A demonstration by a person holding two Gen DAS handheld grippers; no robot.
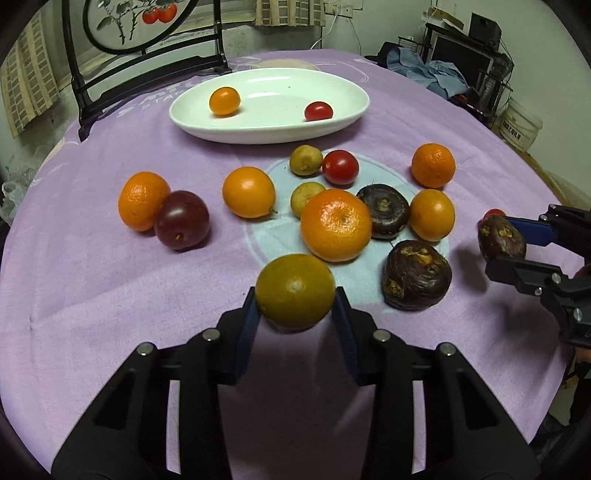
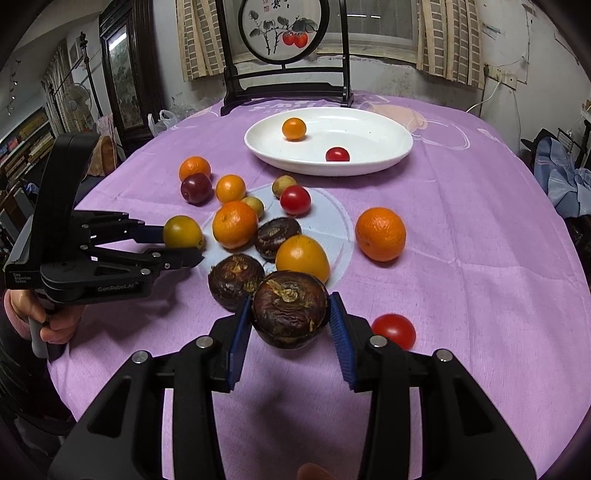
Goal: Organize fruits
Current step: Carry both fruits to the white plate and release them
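My left gripper [image 1: 295, 297] is shut on a yellow-green round fruit [image 1: 295, 290], held above the purple cloth; it also shows in the right wrist view [image 2: 183, 232]. My right gripper [image 2: 290, 314] is shut on a dark brown water chestnut [image 2: 290, 308], seen in the left wrist view [image 1: 501, 238] at the right. A white oval plate [image 1: 343, 88] at the back holds a small orange fruit [image 1: 224, 100] and a cherry tomato [image 1: 318, 111]. Several oranges, tomatoes, chestnuts and a plum [image 1: 181, 220] lie loose mid-table.
A black wooden stand with a round painted screen [image 2: 282, 31] stands behind the plate [image 2: 391, 129]. One cherry tomato [image 2: 394, 329] lies apart near my right gripper. The table edge curves round on both sides, with clutter beyond.
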